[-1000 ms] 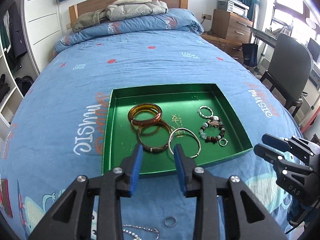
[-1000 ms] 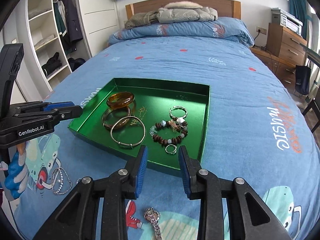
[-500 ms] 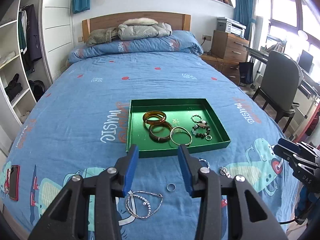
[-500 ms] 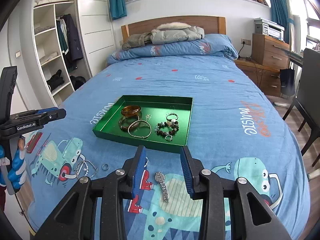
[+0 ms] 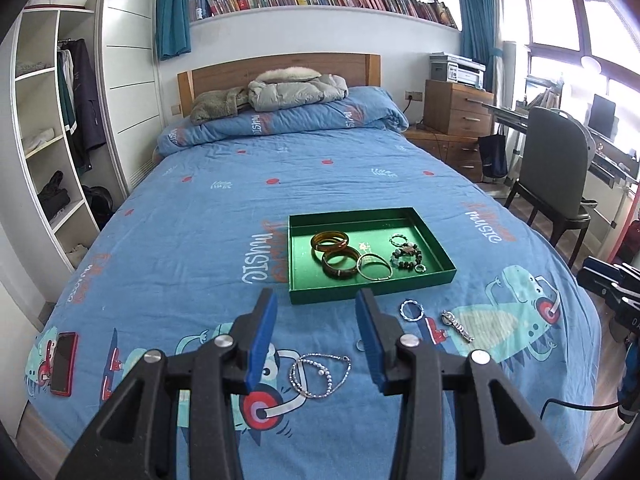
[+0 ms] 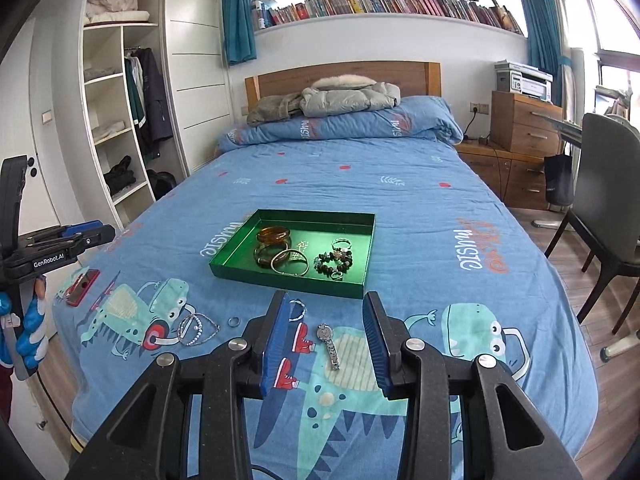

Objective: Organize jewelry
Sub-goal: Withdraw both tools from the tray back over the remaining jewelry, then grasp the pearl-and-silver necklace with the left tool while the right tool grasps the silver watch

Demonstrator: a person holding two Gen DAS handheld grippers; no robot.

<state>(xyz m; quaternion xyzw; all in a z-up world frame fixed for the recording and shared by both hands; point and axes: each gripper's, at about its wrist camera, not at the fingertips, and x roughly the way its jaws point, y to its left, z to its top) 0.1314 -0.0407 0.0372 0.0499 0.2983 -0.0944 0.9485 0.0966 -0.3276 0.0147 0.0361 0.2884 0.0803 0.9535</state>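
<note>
The job looks about half done. The green tray (image 5: 370, 294) sits on the bed (image 5: 224, 216) and already holds three bangles (image 5: 340, 258) on its left side, with a bead bracelet (image 5: 407, 258) and two small rings beside it on the right. The tray's far strip is bare.

Four or five pieces are left on the quilt, all just in front of the tray's near wall: a pearl chain (image 5: 318, 374) looped over the headphone print, a twisted ring (image 5: 412, 311), a watch (image 5: 457, 326), and a plain ring (image 6: 234, 321) near the chain, seen best from the right wrist. A red phone (image 5: 63, 358) lies well apart at the bed's left edge; it is likely not part of the sorting.

Both tongs are empty and hang above the foot of the bed. The left tongs (image 5: 316, 340) stand moderately wide and have just been opening, nothing between them. The right tongs (image 6: 326, 340) stand about the same, also just opened a little, with the watch in line below them but not touched.
</note>
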